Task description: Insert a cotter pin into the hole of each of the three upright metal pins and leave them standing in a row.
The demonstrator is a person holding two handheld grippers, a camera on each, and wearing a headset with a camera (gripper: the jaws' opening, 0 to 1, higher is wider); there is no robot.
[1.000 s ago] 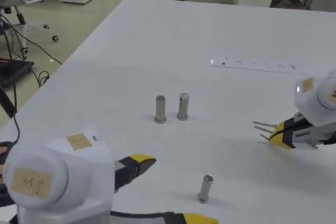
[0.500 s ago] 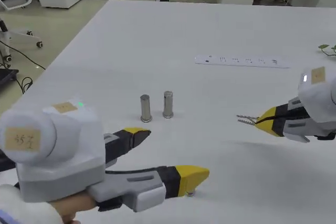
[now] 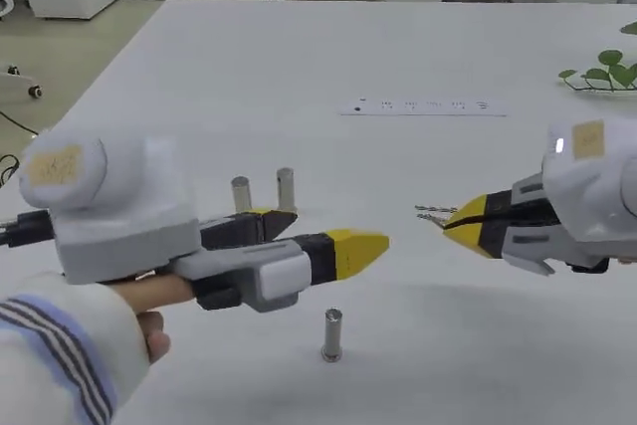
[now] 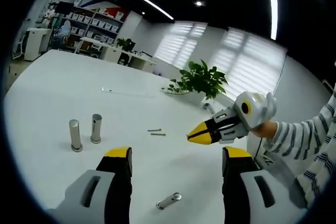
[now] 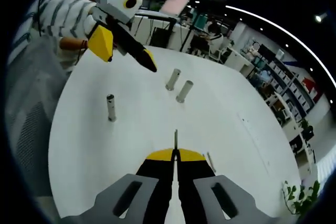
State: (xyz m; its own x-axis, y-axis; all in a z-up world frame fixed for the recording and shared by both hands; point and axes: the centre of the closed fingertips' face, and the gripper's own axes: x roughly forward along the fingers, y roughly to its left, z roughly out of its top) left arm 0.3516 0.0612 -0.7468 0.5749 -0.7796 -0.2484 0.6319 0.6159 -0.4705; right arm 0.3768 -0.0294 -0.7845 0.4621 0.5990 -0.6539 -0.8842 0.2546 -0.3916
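While left gripper point(image 4: 177, 155) gapes, right gripper point(image 5: 176, 153) pinches cotter pin point(image 5: 176, 137).

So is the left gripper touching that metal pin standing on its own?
Apart. The head view shows a clear gap between the left gripper, jaws open, and the lone metal pin, which stands upright nearer the person.

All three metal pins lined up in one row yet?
No: the back-left pin and back-right pin stand side by side, while the near pin stands alone, well in front of them.
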